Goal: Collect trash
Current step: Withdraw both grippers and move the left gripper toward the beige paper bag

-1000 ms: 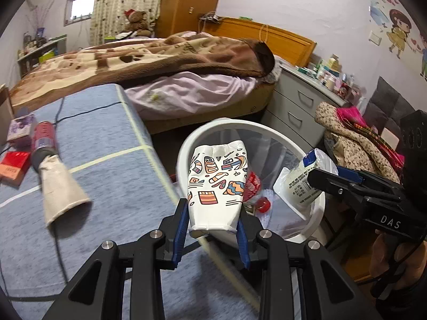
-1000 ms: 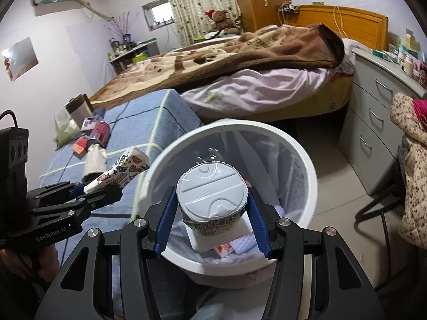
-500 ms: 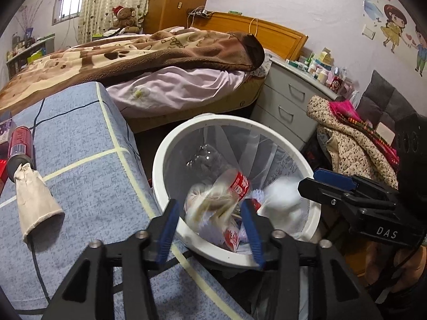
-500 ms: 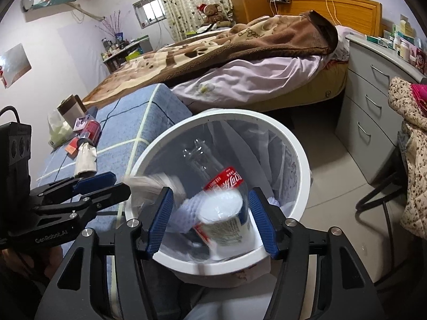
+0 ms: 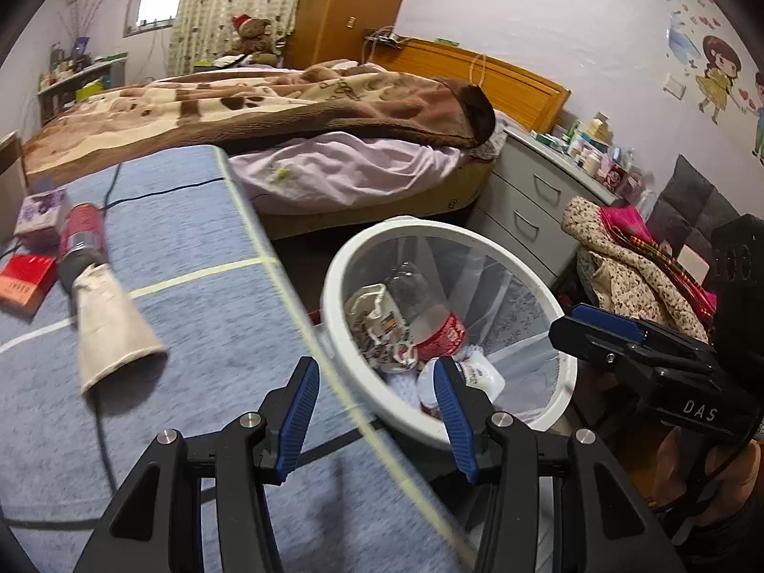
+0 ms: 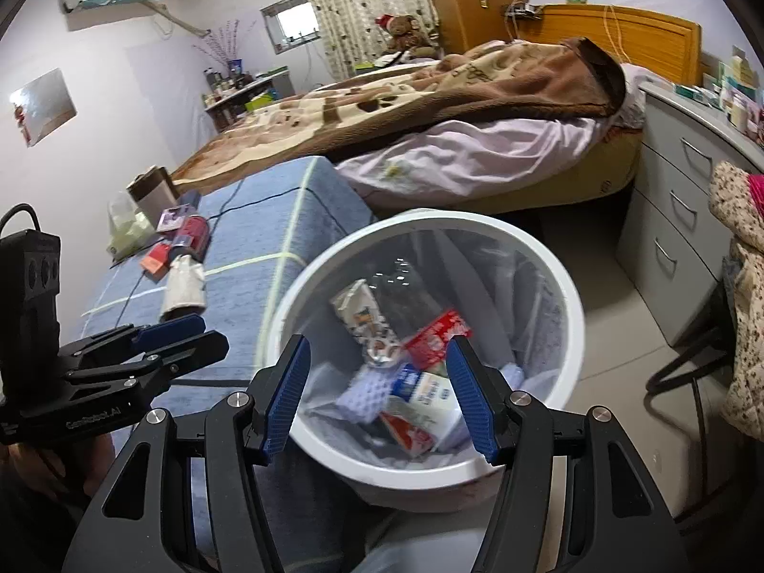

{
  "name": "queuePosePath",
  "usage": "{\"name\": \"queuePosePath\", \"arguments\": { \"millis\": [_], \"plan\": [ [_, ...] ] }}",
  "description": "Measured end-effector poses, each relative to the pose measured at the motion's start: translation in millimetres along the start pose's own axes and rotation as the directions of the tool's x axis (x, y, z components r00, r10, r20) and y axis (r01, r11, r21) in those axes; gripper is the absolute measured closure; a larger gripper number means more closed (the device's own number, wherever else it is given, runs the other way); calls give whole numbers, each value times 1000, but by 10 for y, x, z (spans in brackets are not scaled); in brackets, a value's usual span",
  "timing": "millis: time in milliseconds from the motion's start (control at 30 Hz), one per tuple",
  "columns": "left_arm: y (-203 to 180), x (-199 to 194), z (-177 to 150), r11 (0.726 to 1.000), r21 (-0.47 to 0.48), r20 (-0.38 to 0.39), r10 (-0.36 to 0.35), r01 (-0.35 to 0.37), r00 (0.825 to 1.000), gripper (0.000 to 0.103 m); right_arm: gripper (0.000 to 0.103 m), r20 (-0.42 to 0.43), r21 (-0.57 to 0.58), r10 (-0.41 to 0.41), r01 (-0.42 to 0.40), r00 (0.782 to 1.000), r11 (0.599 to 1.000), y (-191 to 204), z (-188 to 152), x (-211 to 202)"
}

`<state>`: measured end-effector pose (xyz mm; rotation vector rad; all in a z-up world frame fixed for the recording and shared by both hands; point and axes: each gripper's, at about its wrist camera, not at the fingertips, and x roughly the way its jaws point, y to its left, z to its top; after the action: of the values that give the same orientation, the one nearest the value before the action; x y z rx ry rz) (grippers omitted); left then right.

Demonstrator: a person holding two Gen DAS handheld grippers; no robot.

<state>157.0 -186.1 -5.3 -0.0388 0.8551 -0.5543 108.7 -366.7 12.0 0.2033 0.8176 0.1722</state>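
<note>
A white bin (image 5: 329,296) with a clear liner stands beside the blue-covered table. Inside it lie a crumpled patterned paper cup (image 5: 377,315), a clear bottle with a red label (image 5: 437,329) and a white lidded tub (image 5: 477,375). My left gripper (image 5: 372,367) is open and empty, over the table edge and the bin's near rim. My right gripper (image 6: 378,348) hangs open above the bin (image 6: 563,286), nothing between its fingers. Below it lie the patterned cup (image 6: 365,320), the bottle (image 6: 437,336) and the tub (image 6: 425,396). Each view shows the other gripper (image 5: 566,322) (image 6: 212,332) at its side.
On the blue table cover (image 5: 191,286) a beige paper cup (image 5: 107,329) lies on its side against a red can (image 5: 81,234), with a red box (image 5: 24,277) and a black cable nearby. A bed, grey drawers (image 5: 530,210) and a clothes-draped chair (image 5: 635,262) surround the bin.
Both grippers have opened. The patterned cup left my left gripper and the white lidded tub left my right gripper; both now lie in the bin. My left gripper shifted toward the table.
</note>
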Motion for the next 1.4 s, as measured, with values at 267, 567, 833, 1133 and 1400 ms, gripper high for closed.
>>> {"name": "queuePosePath", "arguments": {
  "millis": [267,567,833,1133,1400],
  "plan": [
    [277,-225,-146,996,-70,11,58,-57,998,53,42,-6,-43,58,-59,998,997,236,-11,7],
    [552,-525,-295,984,-125,40,131,-126,991,53,42,-11,-99,89,-89,996,991,508,4,-2],
    [769,-727,-371,970,-180,62,180,-166,982,53,42,-18,-158,110,-112,994,981,780,31,19],
    [967,-844,-319,951,-223,80,238,-215,968,53,42,-20,-197,131,-132,991,972,950,98,64],
    [1150,-700,-176,939,-262,61,247,-223,967,53,42,-19,-215,132,-133,991,967,989,178,160]
  ]
}}
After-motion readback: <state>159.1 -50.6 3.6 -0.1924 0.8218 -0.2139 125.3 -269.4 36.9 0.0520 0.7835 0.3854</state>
